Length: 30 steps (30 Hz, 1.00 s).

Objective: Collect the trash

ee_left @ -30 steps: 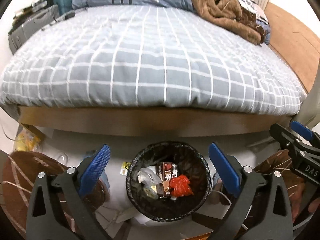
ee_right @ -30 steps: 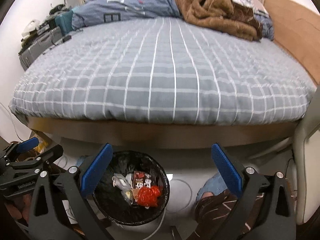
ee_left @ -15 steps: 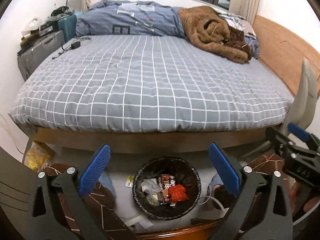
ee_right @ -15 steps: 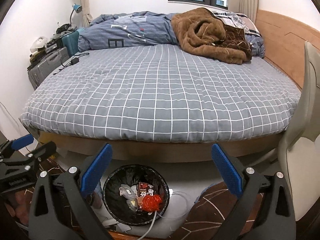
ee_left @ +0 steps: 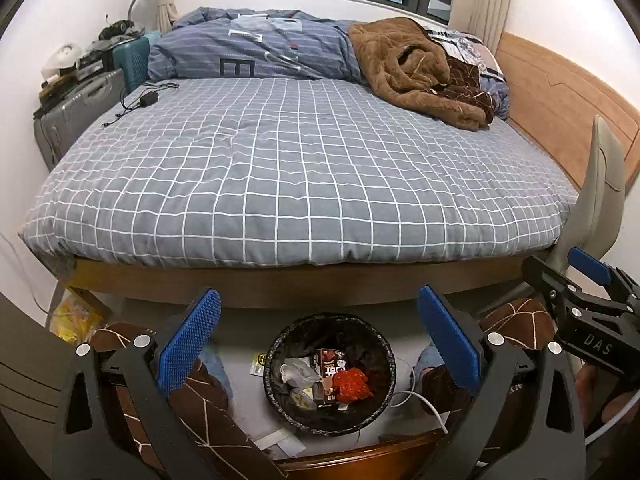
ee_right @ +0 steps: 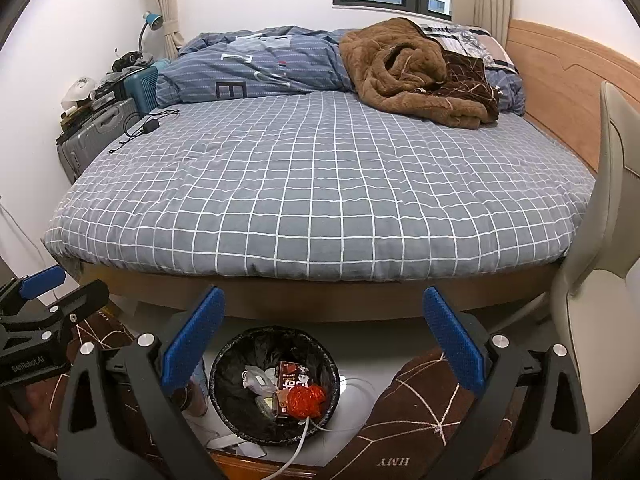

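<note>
A round bin lined with a black bag [ee_left: 276,364] [ee_right: 224,364] stands on the floor at the foot of the bed. Inside lie a crumpled red wrapper [ee_left: 352,386] [ee_right: 306,400], a brown carton [ee_left: 330,364] [ee_right: 290,374] and white crumpled paper [ee_left: 296,374] [ee_right: 256,380]. My left gripper [ee_left: 318,338] hangs open high above the bin, nothing between its blue pads. My right gripper [ee_right: 322,336] is also open and empty, above and slightly right of the bin. Each gripper shows at the edge of the other's view.
A bed with a grey checked cover [ee_left: 296,184] [ee_right: 320,192] fills the middle; a brown blanket [ee_left: 416,68] and blue duvet [ee_left: 256,50] lie at its far end. Suitcases [ee_left: 80,108] stand left, a beige chair [ee_right: 604,264] right. A white cable [ee_right: 296,448] runs past the bin.
Both grippers have risen and pulled back from the bin, which now looks smaller and lower. More of the bed, window and walls has come into view. Both stayed open.
</note>
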Available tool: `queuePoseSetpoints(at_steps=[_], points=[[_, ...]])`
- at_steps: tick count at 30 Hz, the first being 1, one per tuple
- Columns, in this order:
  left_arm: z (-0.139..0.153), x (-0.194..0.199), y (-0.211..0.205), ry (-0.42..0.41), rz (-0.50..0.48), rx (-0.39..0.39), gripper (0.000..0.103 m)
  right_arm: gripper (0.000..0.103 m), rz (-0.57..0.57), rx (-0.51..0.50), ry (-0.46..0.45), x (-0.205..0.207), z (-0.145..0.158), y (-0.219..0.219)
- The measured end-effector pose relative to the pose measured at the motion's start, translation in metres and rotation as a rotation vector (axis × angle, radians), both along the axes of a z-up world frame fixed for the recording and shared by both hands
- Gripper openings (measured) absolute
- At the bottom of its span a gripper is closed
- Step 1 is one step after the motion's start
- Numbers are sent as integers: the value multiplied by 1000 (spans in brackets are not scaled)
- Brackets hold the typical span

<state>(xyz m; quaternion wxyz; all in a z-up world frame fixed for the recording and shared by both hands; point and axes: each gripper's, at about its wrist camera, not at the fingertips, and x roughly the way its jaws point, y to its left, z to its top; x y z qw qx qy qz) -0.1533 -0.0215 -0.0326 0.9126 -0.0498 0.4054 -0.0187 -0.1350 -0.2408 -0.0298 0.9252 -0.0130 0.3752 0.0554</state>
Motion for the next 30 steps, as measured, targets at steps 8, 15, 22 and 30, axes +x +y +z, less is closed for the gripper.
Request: queuePoseSetpoints(at_steps=[8,15,22,30], points=[[-1,1,-1,5,3,-2,97,95,-9,-7,7,-3,-4,1],[-4,2,-1,6,4,-2,97,95,-7,-2,15,1,-6,3],[-6,3,1,12,4,-20,97,95,-7,-2,13,2,-7,3],[-9,5,1,20,14,-4,97,95,-6,-1,15,2,-7,2]])
